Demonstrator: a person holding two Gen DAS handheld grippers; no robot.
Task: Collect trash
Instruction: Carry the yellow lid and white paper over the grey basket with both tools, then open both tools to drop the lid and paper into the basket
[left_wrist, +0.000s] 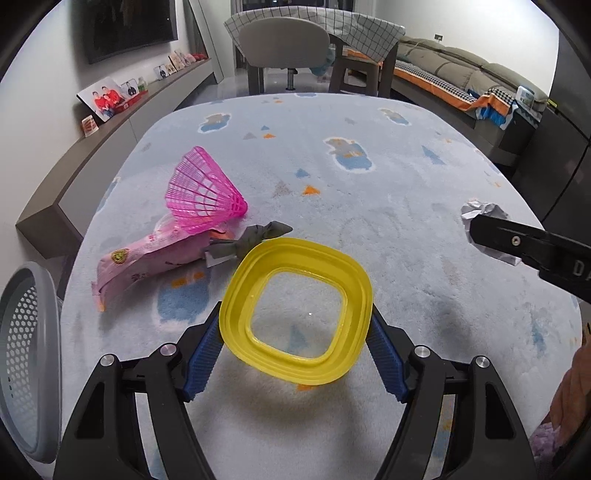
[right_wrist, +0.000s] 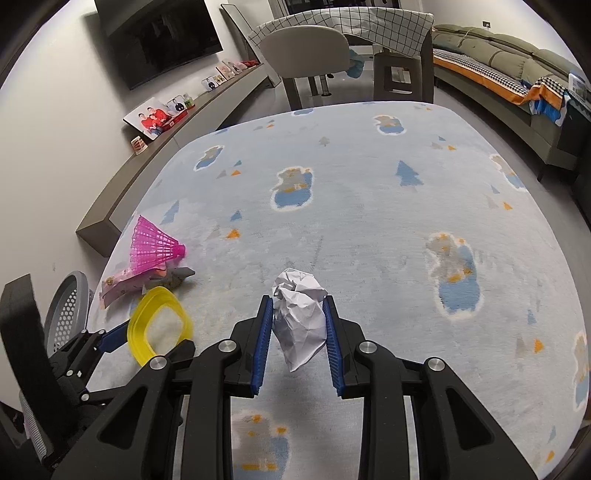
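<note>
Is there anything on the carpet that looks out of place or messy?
Yes. A pink shuttlecock, a pink wrapper and a knotted grey scrap lie piled together near the carpet's left edge, beside the grey basket, not in it.

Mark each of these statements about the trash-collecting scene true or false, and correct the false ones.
1. The left gripper holds a yellow ring. True.
2. The right gripper is open with nothing between its fingers. False: it is shut on a paper ball.
3. The pink shuttlecock lies on the rug by a pink wrapper. True.
4. The grey basket stands in the middle of the rug. False: it is off the rug's left edge, beside the left gripper.
5. A grey knotted scrap lies next to the wrapper. True.
</note>
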